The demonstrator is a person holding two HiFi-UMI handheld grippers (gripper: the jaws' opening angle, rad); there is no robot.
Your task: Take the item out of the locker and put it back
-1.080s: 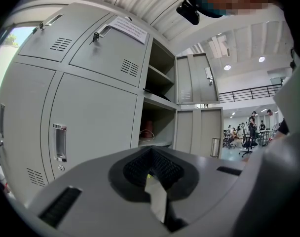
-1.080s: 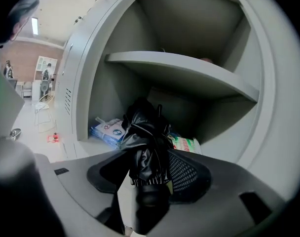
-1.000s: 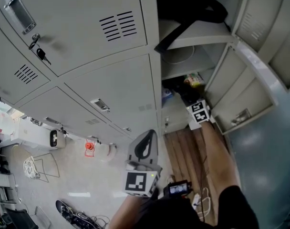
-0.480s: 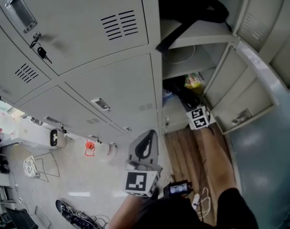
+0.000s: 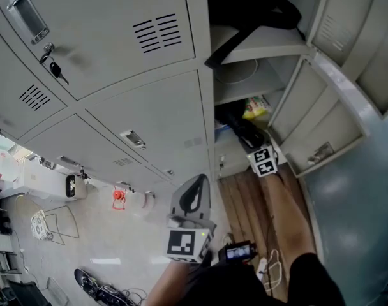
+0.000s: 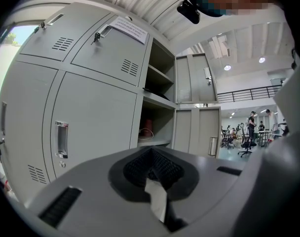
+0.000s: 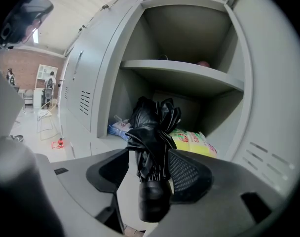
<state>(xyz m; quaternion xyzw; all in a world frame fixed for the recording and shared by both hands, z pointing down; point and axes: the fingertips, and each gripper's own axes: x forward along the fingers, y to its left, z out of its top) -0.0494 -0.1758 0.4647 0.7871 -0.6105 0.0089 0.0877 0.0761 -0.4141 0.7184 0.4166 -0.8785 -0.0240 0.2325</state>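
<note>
Lockers (image 5: 117,75) of grey metal cover the wall, and one compartment (image 7: 206,111) is open. The right gripper (image 7: 155,164) pinches a black folded umbrella (image 7: 152,127) at the mouth of this compartment, in front of a yellow packet (image 7: 194,141). The left gripper (image 6: 151,169) is well apart, jaws pressed together on nothing

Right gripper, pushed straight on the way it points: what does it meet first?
The black umbrella, already between the right gripper's jaws. Beyond it, probably the yellow packet in the locker, though depth is hard to judge.
</note>
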